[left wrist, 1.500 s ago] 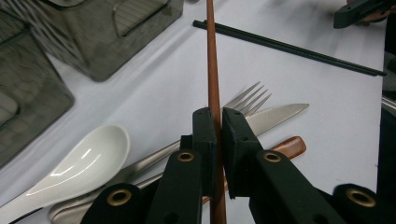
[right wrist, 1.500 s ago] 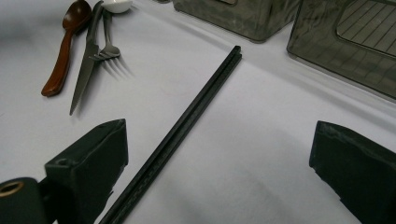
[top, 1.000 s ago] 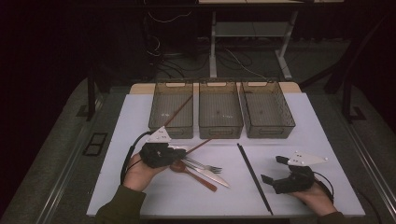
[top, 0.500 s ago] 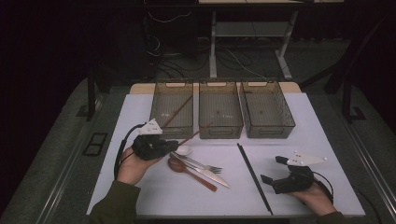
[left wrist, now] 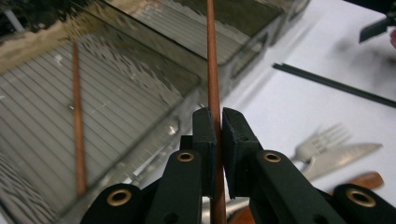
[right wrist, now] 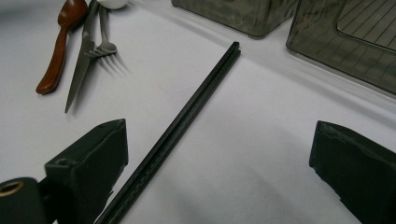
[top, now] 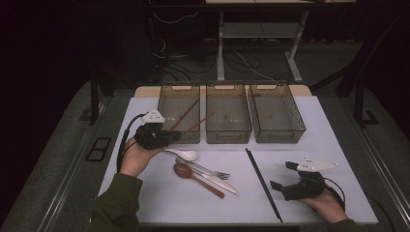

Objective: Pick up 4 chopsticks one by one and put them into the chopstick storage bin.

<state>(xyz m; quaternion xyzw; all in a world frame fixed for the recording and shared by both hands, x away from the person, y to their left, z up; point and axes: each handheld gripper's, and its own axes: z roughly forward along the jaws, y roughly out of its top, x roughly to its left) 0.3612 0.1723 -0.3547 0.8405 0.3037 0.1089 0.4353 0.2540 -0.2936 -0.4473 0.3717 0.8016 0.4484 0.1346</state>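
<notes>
One slim brown wooden chopstick (left wrist: 213, 70) is pinched between the left gripper's (top: 170, 137) fingers, its long axis slanting up and away over the leftmost smoky plastic bin (top: 178, 112), beside a second chopstick (left wrist: 78, 121) inside. The right gripper (right wrist: 219, 161) rests wide-fingered on the white counter (top: 300, 159) by a black stick (right wrist: 187, 119).

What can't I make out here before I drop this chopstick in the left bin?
- Held chopstick: left gripper view, far end cut off by the top edge; near end hidden behind the left gripper.
- Knife: high view, handle partly under the fork.
- Right gripper: jaw tips cut off by the frame's bottom edge.
</notes>
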